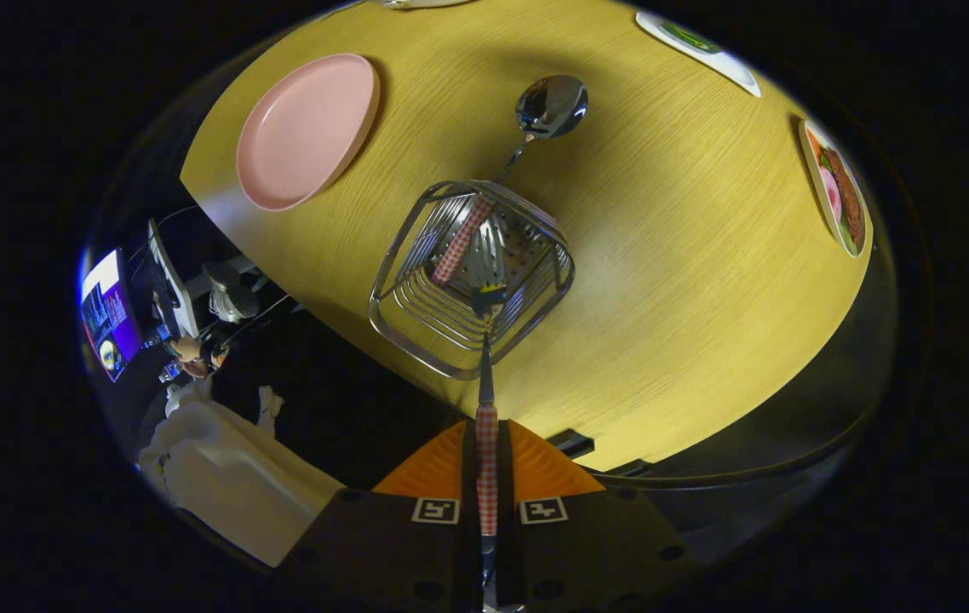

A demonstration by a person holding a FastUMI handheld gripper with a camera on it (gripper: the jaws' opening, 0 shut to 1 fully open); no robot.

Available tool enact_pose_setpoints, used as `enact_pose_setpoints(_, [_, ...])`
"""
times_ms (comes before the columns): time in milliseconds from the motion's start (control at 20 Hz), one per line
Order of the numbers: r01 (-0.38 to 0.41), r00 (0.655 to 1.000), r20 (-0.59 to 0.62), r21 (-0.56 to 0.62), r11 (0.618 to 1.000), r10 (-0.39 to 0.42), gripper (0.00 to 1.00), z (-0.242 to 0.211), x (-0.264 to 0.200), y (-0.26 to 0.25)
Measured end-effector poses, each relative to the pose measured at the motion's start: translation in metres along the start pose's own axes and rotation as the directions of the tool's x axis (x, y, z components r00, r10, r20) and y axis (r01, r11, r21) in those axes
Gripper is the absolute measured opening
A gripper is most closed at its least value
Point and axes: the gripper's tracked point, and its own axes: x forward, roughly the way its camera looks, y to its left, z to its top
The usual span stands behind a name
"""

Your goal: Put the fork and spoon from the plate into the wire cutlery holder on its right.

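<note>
- Holding the fork [485, 375] by its checked handle, the gripper [486, 434] has its jaws pinching that handle from both sides, and the fork's head hangs down inside the wire cutlery holder [416, 319].
- I judge this to be the last step. The spoon [549, 106] stands in the holder, its checked handle down among the wires and its bowl leaning out over the holder's far rim. The pink plate [306, 128], beyond the holder and off to one side, has nothing on it.
- The next move calls for spreading the jaws so the fork drops the rest of the way, then lifting straight up away from the holder. I would release only once the head is well below the rim. I cannot tell whether the tines touch the perforated bottom yet.
- The fork's head sits just beside the spoon's handle inside the holder, so a sideways nudge could knock the spoon over the rim.
- The holder stands near the edge of the yellow wooden table [663, 255], on the gripper's side. Pushing it that way risks sliding it off.
- Bare tabletop lies on the other sides of the holder. A white dish [697, 47] and a plate of food [838, 191] sit well apart from it, at the table's far edge.
</note>
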Motion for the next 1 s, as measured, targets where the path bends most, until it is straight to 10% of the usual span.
enact_pose_setpoints(300, [0.007, 1.000, -0.002, 0.005, 1.000, -0.007, 0.27, 0.012, -0.004, -0.007])
enact_pose_setpoints(650, [-0.013, 0.991, 0.135, -0.014, 1.000, 0.015, 0.98, 0.001, -0.016, 0.004])
enact_pose_setpoints(1000, [-0.021, 0.930, 0.368, 0.060, 0.998, -0.002, 0.97, -0.021, -0.032, 0.006])
